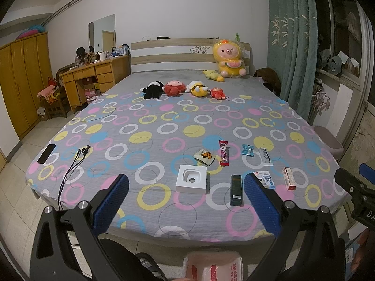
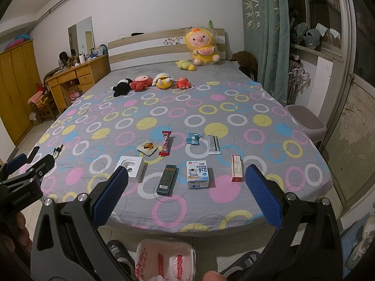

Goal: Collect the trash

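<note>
bag: pink-white plastic bag (image 2: pixel 165 260) on floor at bed foot, nearest
left tool (image 1: pixel 186 201): spread wide, holding nothing
right tool (image 2: pixel 186 196): spread wide, holding nothing
bed (image 2: pixel 234 194) near row: white box (image 2: pixel 131 165), dark box (image 2: pixel 166 179), milk carton (image 2: pixel 198 174), red-white box (image 2: pixel 236 168)
next row: snack packet (image 2: pixel 147 149), candy wrapper (image 2: pixel 165 143), blue wrapper (image 2: pixel 193 138), silver wrapper (image 2: pixel 213 144)
far: plush toys (image 2: pixel 150 82)
</note>
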`<action>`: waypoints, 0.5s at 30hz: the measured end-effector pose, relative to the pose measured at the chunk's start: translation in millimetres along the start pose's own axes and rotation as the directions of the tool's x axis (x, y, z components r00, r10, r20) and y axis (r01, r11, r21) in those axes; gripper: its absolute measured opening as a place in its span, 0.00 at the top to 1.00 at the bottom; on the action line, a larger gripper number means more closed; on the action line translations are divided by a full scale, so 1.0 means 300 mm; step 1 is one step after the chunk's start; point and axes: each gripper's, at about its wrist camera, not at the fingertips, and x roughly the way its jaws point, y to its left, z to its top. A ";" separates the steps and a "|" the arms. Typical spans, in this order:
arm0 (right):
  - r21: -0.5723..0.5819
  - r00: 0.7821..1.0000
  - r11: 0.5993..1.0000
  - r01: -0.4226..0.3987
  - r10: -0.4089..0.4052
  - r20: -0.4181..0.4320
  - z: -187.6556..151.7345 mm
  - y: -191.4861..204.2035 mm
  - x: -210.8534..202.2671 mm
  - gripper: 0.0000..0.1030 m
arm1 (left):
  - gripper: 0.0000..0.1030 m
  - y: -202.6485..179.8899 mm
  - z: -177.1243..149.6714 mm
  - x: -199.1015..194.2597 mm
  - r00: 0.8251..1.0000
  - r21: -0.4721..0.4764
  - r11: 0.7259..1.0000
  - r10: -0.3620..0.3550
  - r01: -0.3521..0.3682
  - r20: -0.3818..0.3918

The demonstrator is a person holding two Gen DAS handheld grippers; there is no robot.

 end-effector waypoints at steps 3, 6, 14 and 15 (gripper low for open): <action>-0.002 1.000 1.000 0.001 -0.001 0.000 0.000 0.000 0.001 0.05 | 0.06 0.003 -0.002 0.001 1.000 -0.001 1.000 -0.003 0.003 -0.001; 0.001 1.000 1.000 0.000 0.000 -0.001 -0.001 -0.002 0.001 0.05 | 0.06 0.000 -0.002 0.001 1.000 0.002 1.000 -0.003 0.003 -0.001; 0.001 1.000 1.000 0.001 -0.001 -0.003 -0.001 -0.004 -0.001 0.05 | 0.06 0.003 -0.004 0.002 1.000 0.001 1.000 -0.001 0.001 -0.001; 0.001 1.000 1.000 0.001 -0.001 -0.004 0.000 -0.004 0.000 0.05 | 0.06 0.002 -0.003 0.001 1.000 0.001 1.000 -0.001 0.001 0.000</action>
